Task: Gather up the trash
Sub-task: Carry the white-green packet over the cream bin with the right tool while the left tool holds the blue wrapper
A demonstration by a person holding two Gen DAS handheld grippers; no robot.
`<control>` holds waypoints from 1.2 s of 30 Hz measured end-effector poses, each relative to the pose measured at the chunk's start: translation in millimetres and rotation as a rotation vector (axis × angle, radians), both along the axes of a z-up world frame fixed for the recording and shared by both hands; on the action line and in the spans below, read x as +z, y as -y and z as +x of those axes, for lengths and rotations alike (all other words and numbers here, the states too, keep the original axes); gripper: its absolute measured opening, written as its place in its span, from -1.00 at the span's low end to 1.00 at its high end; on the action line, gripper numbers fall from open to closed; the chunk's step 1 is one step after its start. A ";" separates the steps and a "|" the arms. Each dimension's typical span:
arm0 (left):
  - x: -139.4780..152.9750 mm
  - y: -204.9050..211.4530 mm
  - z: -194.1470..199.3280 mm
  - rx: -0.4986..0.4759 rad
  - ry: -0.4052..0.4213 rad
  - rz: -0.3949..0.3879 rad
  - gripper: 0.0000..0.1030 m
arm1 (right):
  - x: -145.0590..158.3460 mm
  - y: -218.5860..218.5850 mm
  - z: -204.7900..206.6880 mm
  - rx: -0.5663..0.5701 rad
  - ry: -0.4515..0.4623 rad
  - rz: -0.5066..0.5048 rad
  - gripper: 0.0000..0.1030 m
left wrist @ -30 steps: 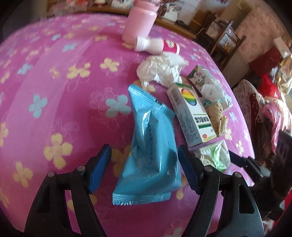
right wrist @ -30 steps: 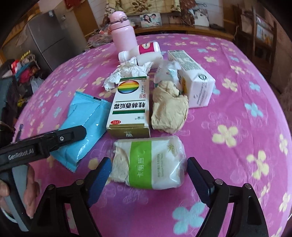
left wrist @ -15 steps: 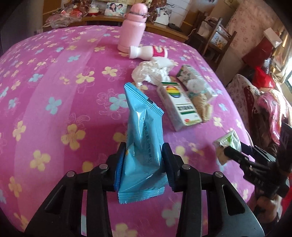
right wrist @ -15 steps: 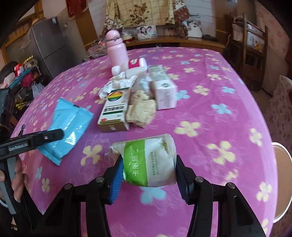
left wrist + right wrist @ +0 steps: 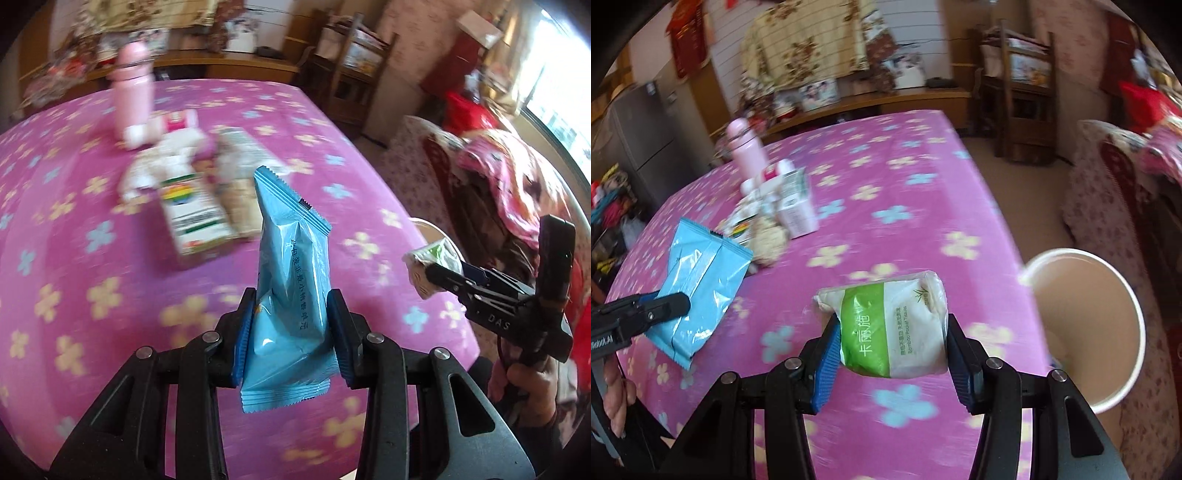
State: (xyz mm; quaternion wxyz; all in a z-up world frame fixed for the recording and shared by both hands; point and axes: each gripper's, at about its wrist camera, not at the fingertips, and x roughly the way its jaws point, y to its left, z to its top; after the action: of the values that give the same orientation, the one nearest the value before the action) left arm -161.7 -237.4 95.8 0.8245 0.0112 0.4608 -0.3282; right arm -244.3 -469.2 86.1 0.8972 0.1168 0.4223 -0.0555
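Between the pads of our left gripper [image 5: 291, 332] we clamp the blue packet [image 5: 291, 291], lifted clear of the pink tablecloth [image 5: 92, 332]; our right gripper [image 5: 892, 350] pinches the green tissue pack [image 5: 892, 332] likewise. Just right of the right fingers stands a white bin [image 5: 1089, 332], apparently empty, so nothing is collected yet. Beyond the fingertips lie the medicine box [image 5: 194, 218], crumpled tissues [image 5: 166, 166] and small bottle [image 5: 162, 127], beside a pink flask [image 5: 133, 85]

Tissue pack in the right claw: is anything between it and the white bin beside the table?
Nothing visible. The tissue pack is held off the tablecloth, and the gap to the bin's open mouth at its right is bare.
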 end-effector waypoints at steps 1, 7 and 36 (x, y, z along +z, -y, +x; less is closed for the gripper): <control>1.0 13.3 -2.4 -0.022 -0.001 -0.002 -0.31 | 0.8 10.8 -5.5 -0.023 -0.002 -0.003 -0.01; 7.3 81.0 -11.8 -0.121 0.016 -0.011 -0.32 | 4.6 70.9 -40.2 -0.152 -0.002 -0.012 -0.01; -34.6 280.5 -11.7 -0.287 -0.061 -0.010 -0.32 | -53.8 212.6 -81.3 -0.418 -0.103 0.020 0.00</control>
State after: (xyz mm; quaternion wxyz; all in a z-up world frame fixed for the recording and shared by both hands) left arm -173.4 -517.9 61.2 0.7549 0.0630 0.4777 -0.4450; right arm -325.6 -681.8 32.3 0.8421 0.2075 0.4348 -0.2422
